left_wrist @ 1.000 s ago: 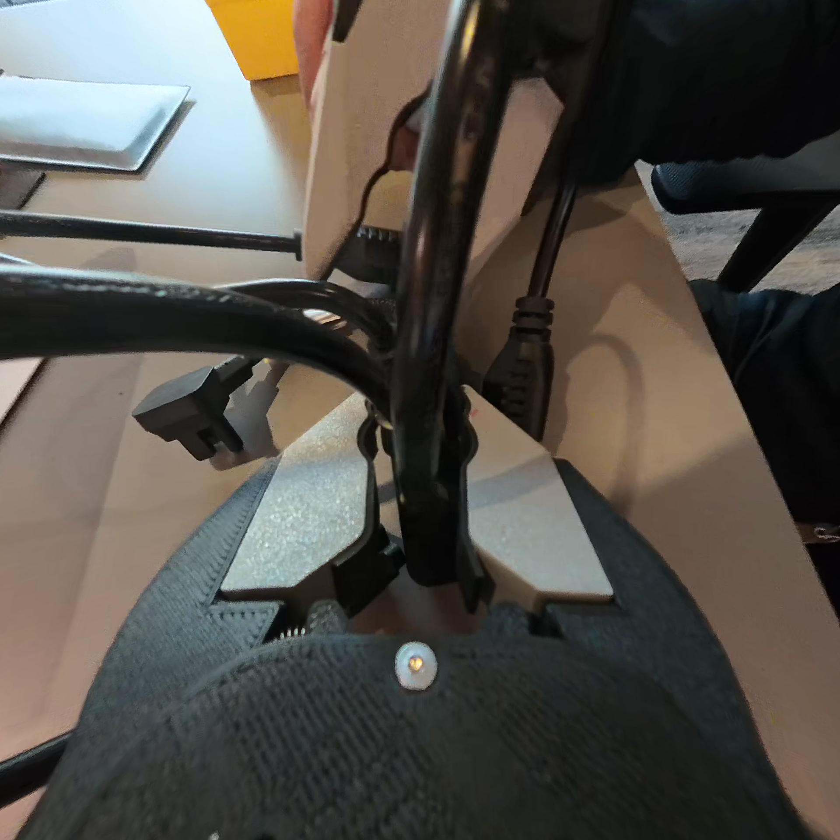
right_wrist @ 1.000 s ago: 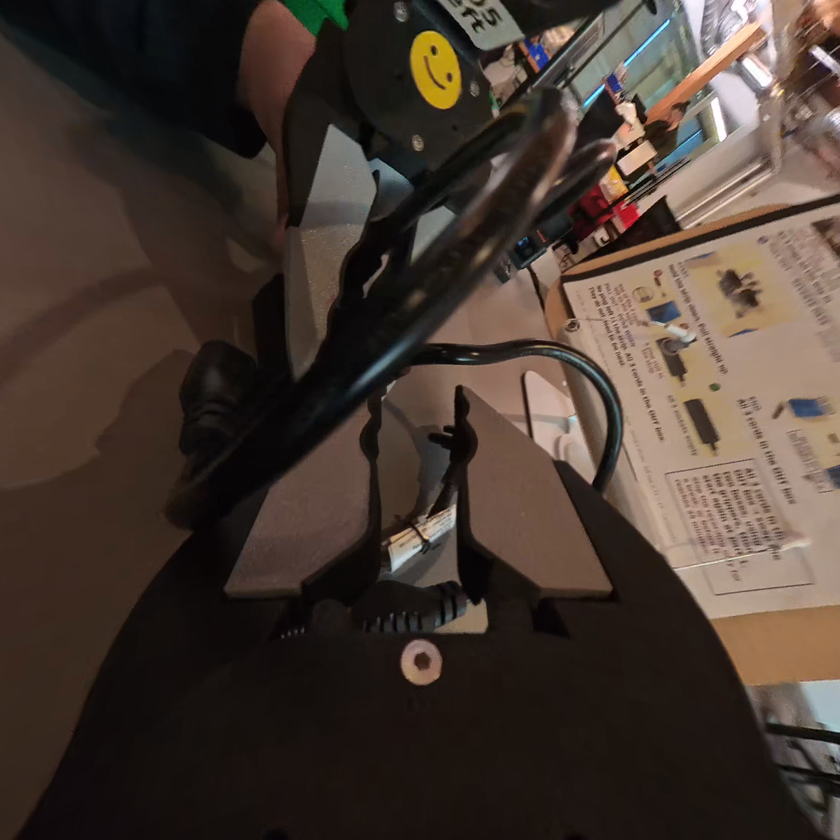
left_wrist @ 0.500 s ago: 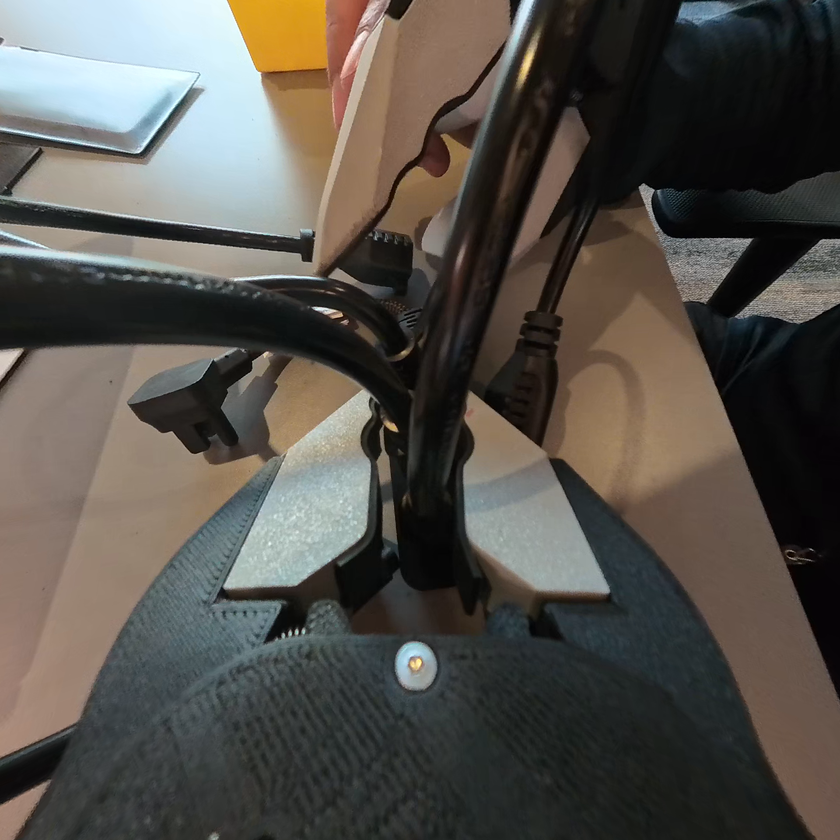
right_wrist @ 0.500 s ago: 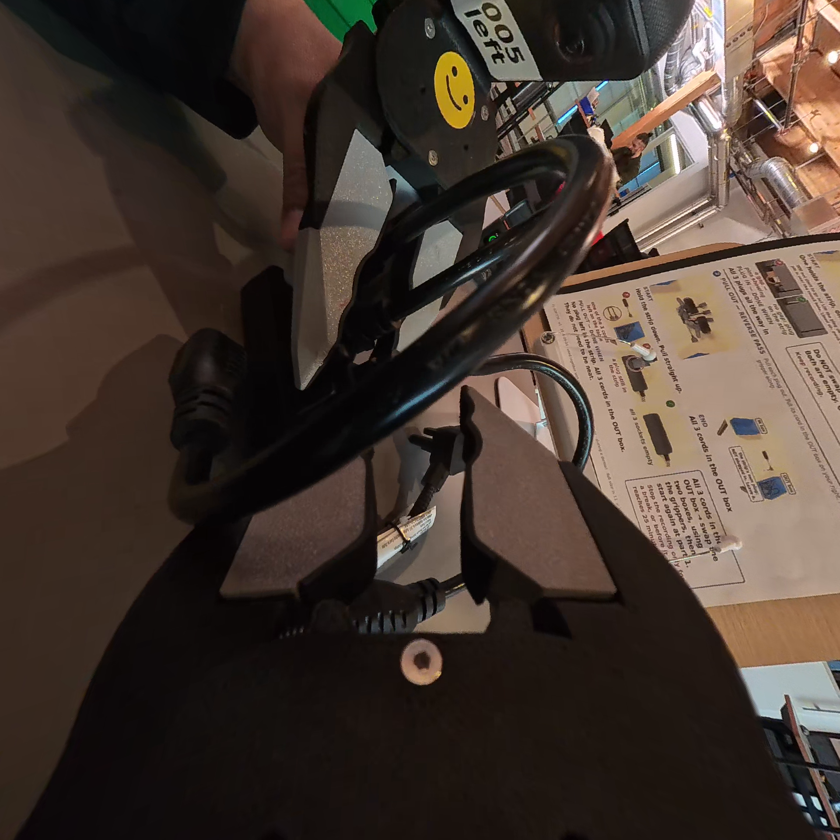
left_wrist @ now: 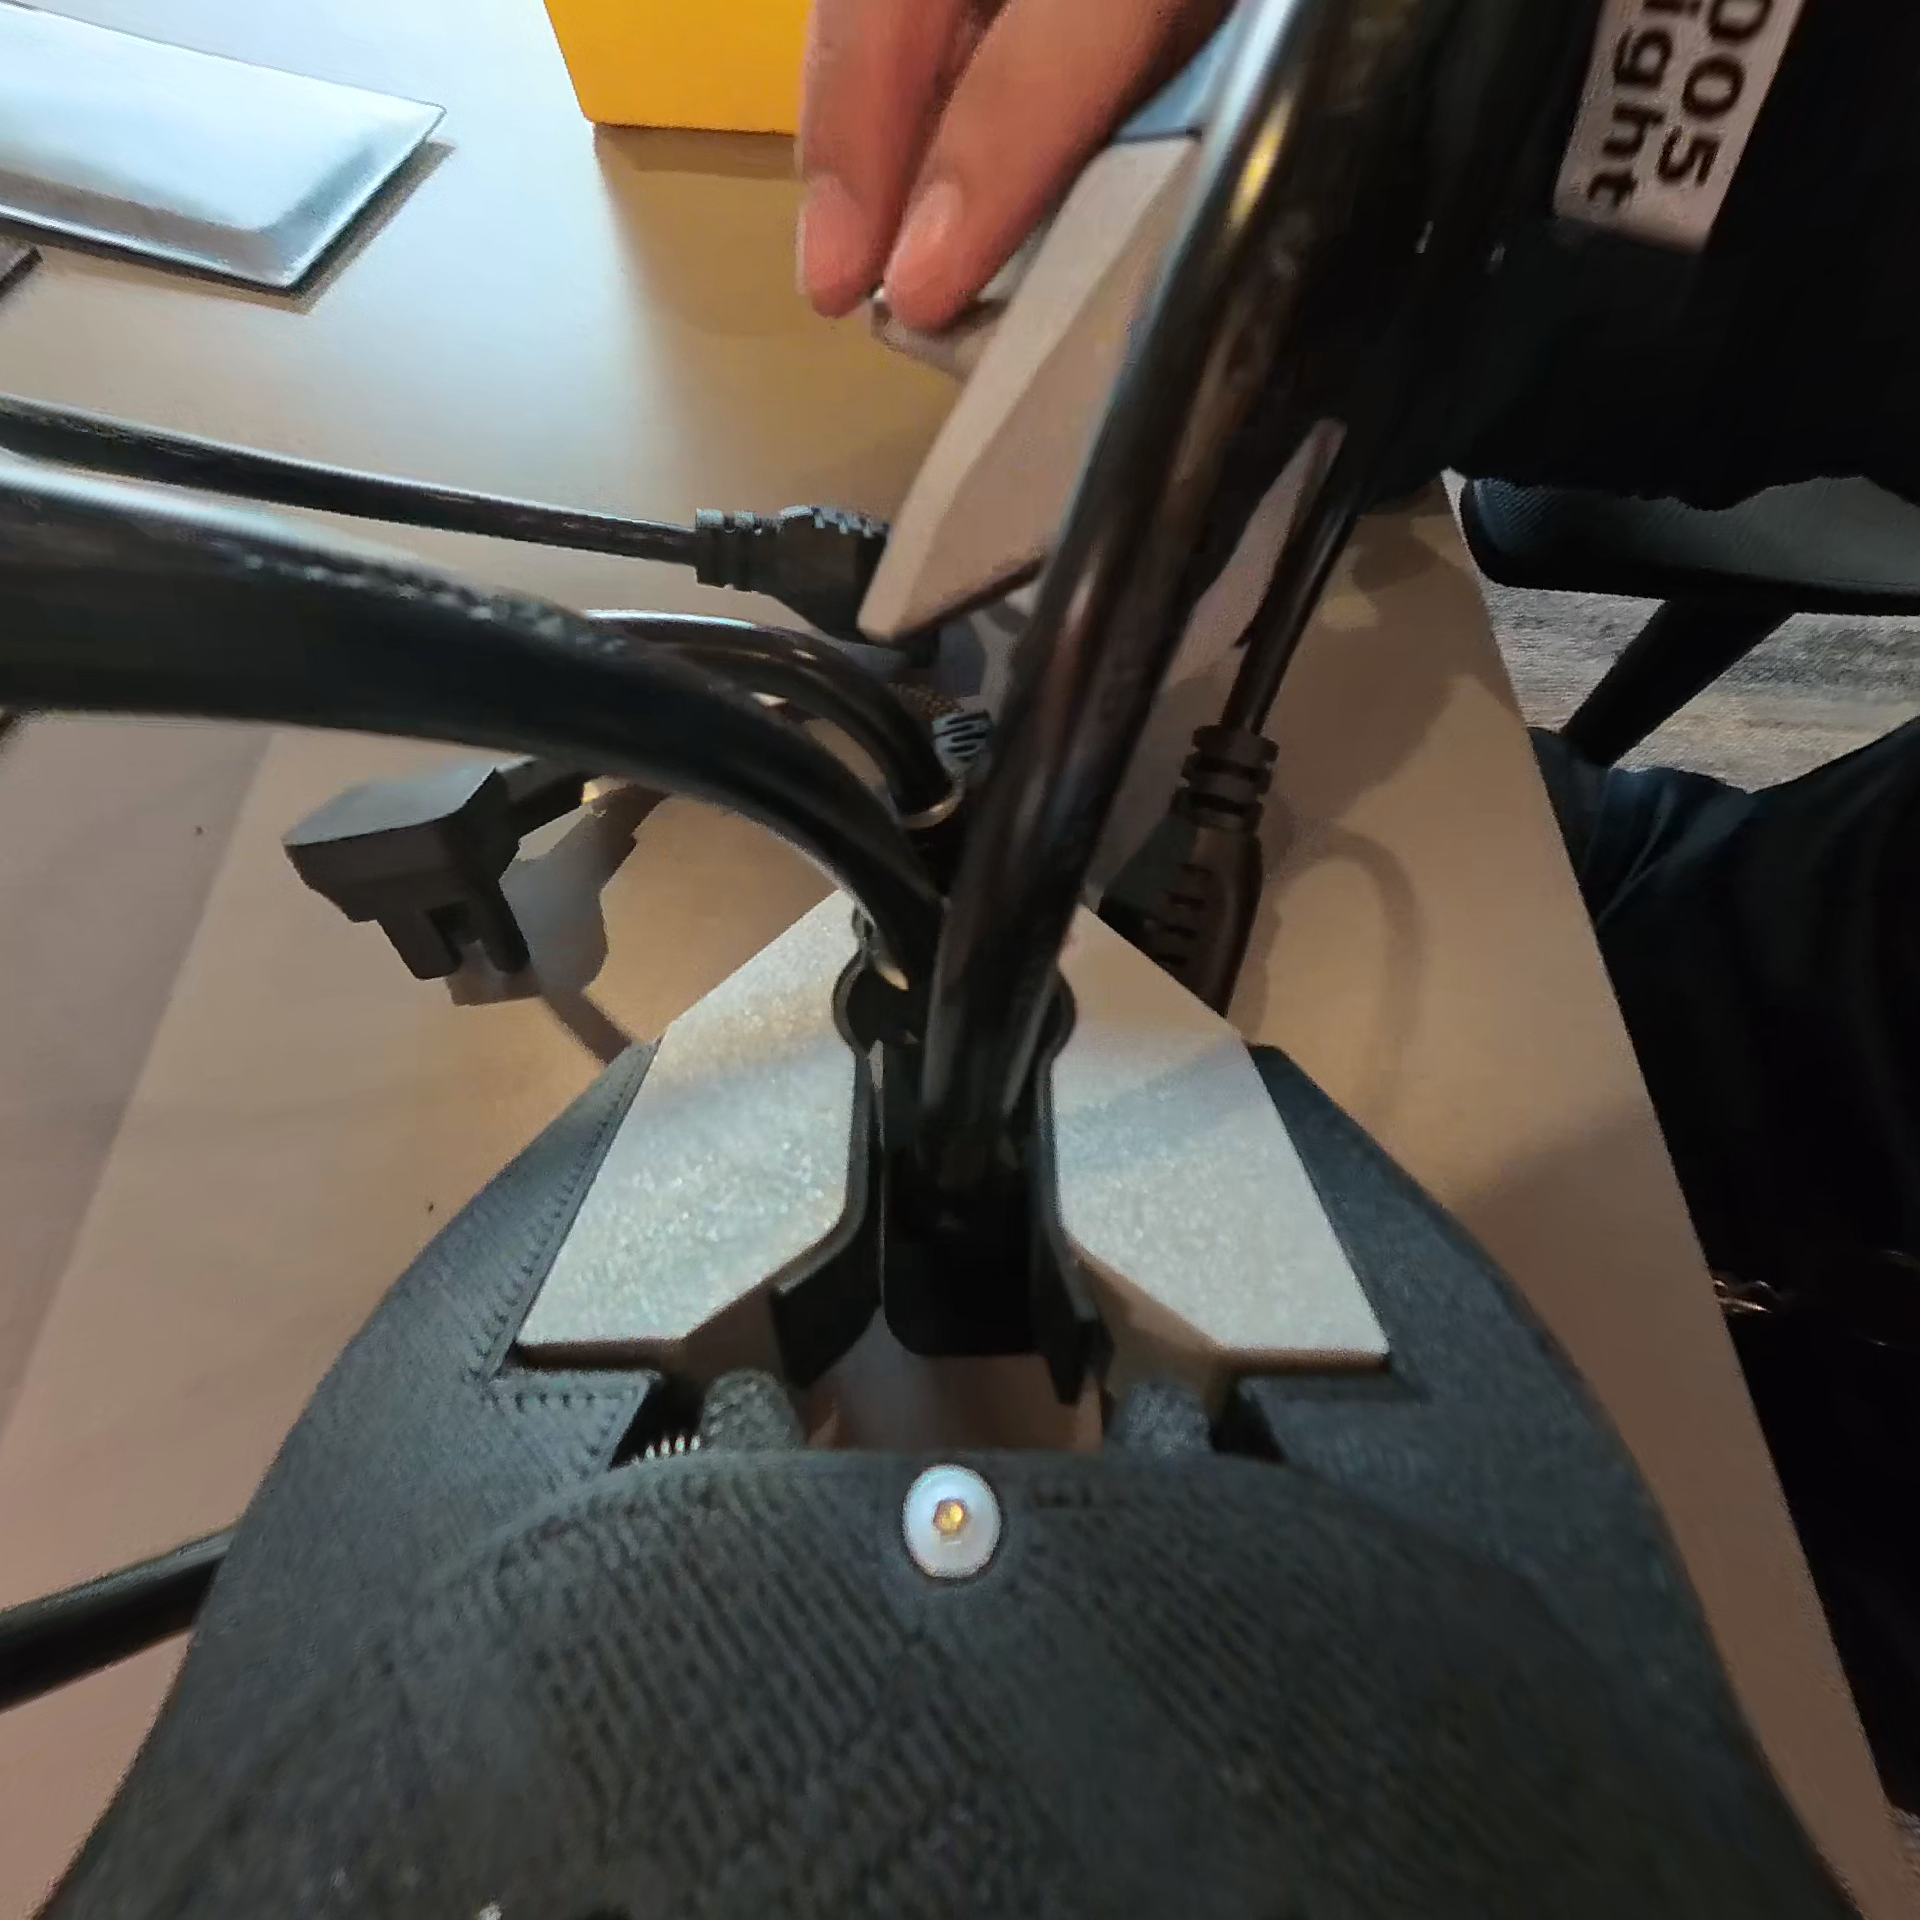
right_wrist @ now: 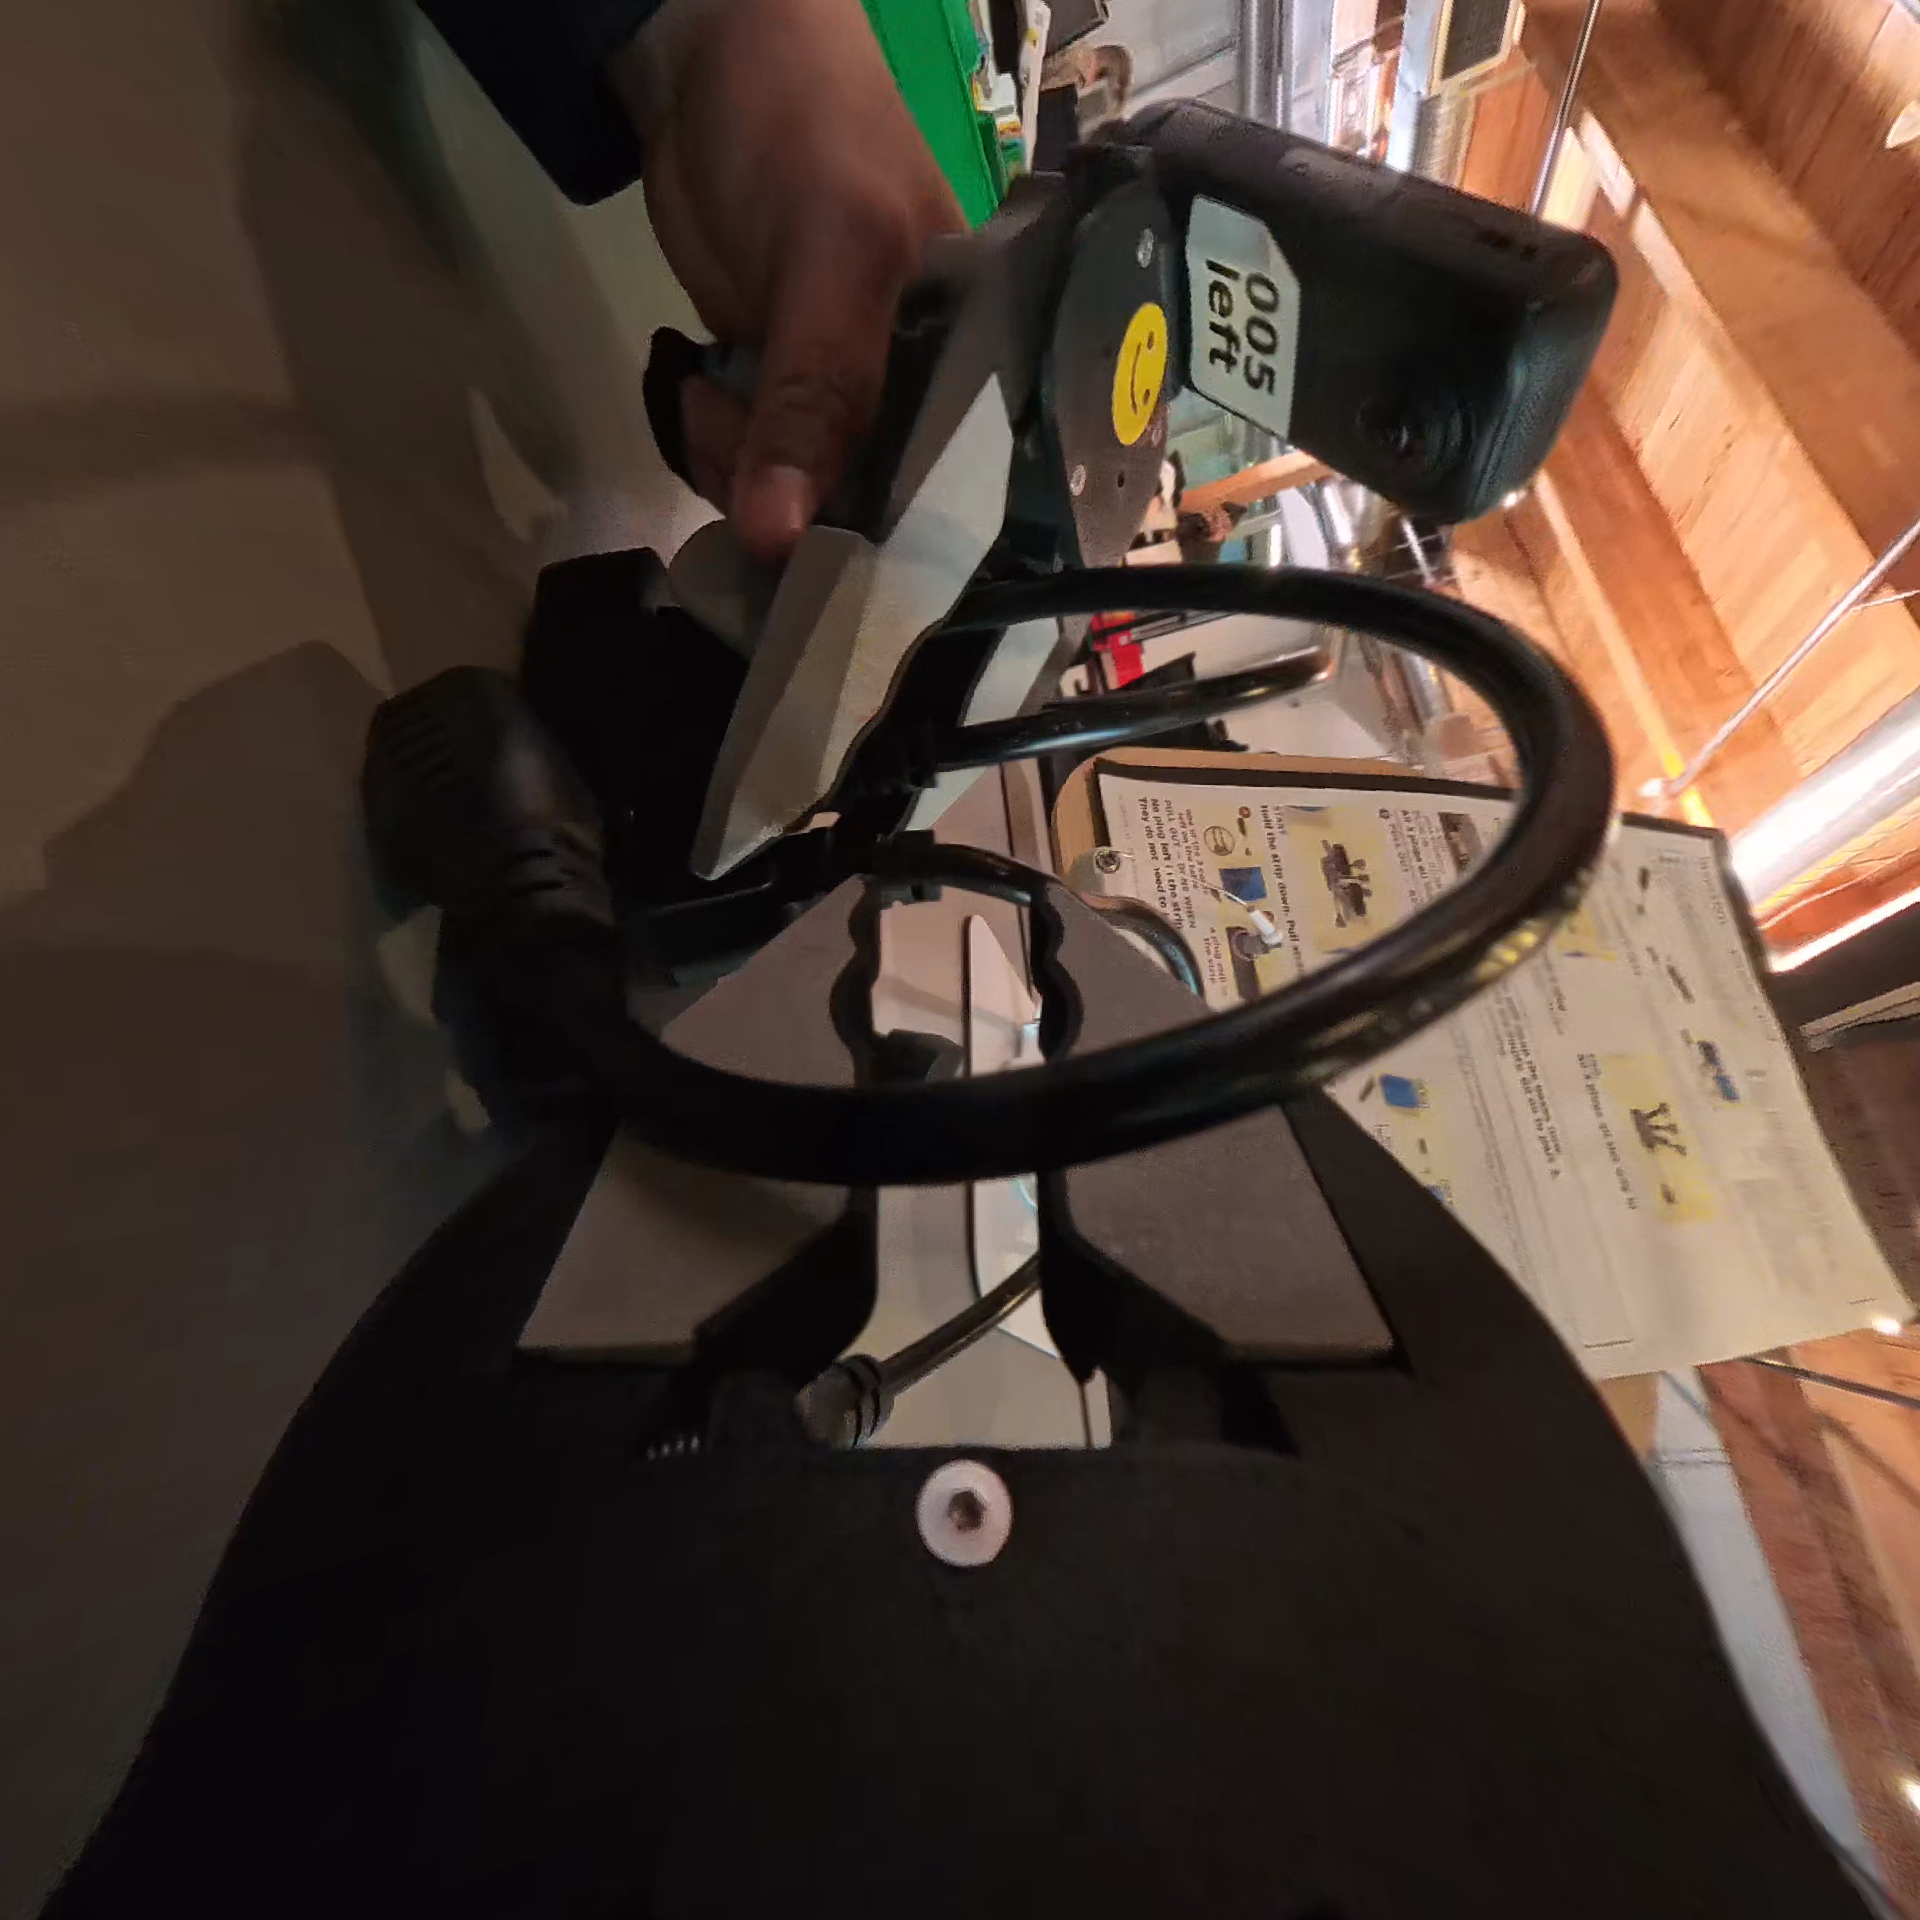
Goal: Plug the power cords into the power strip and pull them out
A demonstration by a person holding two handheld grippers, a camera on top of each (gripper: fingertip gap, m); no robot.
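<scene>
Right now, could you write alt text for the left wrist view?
The left gripper is shut on a black cord that arcs up and away. Beyond it, a plug lies on the table, and a hand holds the right gripper.

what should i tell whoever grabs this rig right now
Left gripper: shut on a black power cord that loops up in front of it.
Right gripper: open, holding nothing; the cord loop crosses in front of it.
A loose plug lies on the table; another plug stands upright behind the left gripper.
Power strip not clearly visible, so progress is unclear.
</scene>
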